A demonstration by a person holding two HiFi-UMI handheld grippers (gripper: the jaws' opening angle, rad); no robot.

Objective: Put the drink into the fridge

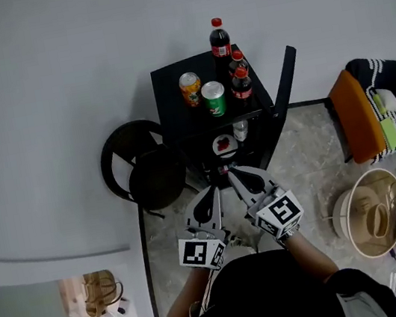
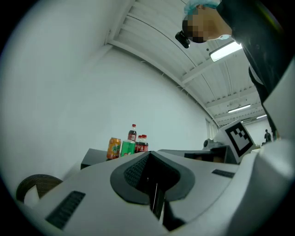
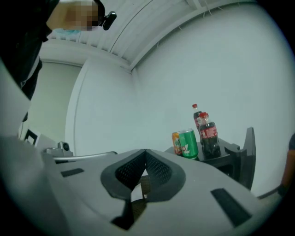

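Note:
Several drinks stand on top of a small black fridge [image 1: 169, 83]: an orange can [image 1: 190, 88], a green can [image 1: 214, 99], a tall cola bottle [image 1: 219, 42] and two smaller cola bottles [image 1: 241, 84]. The fridge door [image 1: 285, 82] stands open to the right, and small items show on the shelves inside. My left gripper [image 1: 214, 187] and right gripper [image 1: 232, 174] hover side by side in front of the fridge, both shut and empty. In the left gripper view the left gripper [image 2: 150, 153] points level toward the green can [image 2: 127, 148]. The right gripper [image 3: 145, 150] sees the green can [image 3: 188, 143] ahead and to the right.
A black round chair [image 1: 143, 167] stands left of the fridge. An orange seat with a striped cloth [image 1: 361, 114] is at the right. A round wooden basket [image 1: 374, 210] lies on the floor at the right, near my right arm.

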